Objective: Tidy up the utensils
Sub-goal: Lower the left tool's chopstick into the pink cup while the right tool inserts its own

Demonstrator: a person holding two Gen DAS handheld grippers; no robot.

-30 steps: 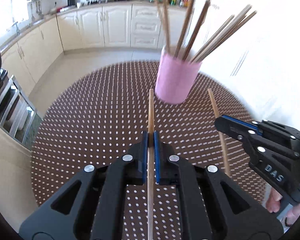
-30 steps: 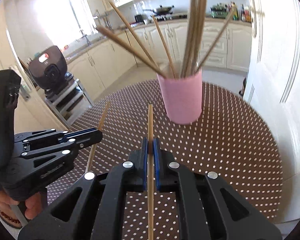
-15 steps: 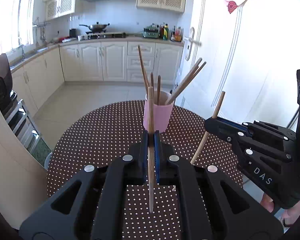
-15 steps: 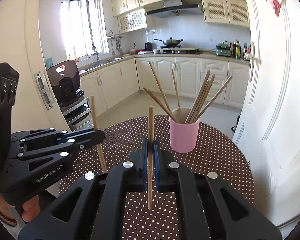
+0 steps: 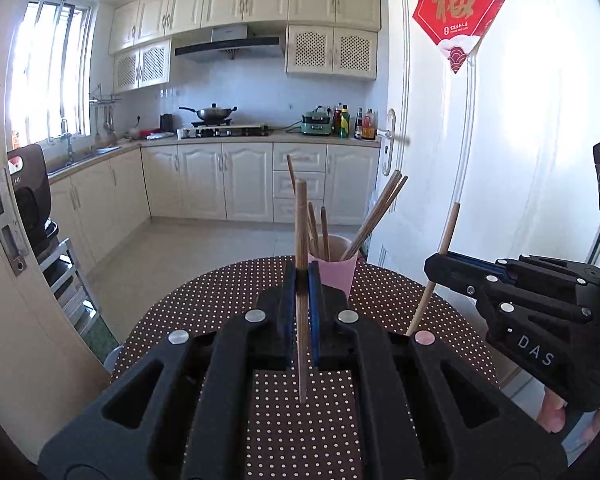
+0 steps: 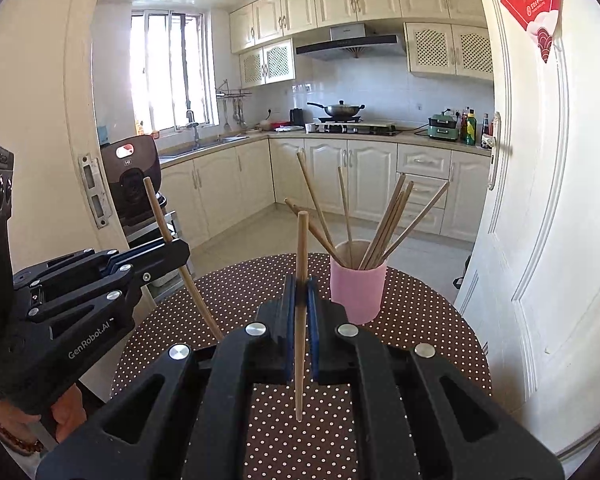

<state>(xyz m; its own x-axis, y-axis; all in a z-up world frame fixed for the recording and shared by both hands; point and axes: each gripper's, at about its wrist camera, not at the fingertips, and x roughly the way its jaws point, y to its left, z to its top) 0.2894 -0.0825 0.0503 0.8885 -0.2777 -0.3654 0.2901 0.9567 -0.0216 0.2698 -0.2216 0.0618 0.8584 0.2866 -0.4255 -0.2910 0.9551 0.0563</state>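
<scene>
A pink cup point(image 5: 338, 274) point(image 6: 358, 290) with several wooden chopsticks stands on the far side of the round dotted table point(image 5: 220, 300) point(image 6: 428, 320). My left gripper point(image 5: 301, 276) is shut on a single chopstick point(image 5: 301, 232), held nearly upright in front of the cup. My right gripper point(image 6: 301, 284) is likewise shut on another chopstick point(image 6: 301, 240), left of the cup. Each gripper shows in the other's view: the right gripper point(image 5: 434, 266) with its chopstick point(image 5: 446, 232), the left gripper point(image 6: 180, 250) with its chopstick point(image 6: 158, 212). Both hang above the table, short of the cup.
A white door point(image 6: 540, 220) stands close on the right of the table. A door frame point(image 5: 4, 216) and a black appliance on a rack point(image 6: 134, 176) are on the left. Kitchen cabinets point(image 5: 240, 180) line the back. A hand point(image 6: 66, 416) holds the left gripper.
Both grippers rose and tilted up from the tabletop, each carrying its chopstick. The cup now appears farther off and lower in view, and the kitchen fills the upper part.
</scene>
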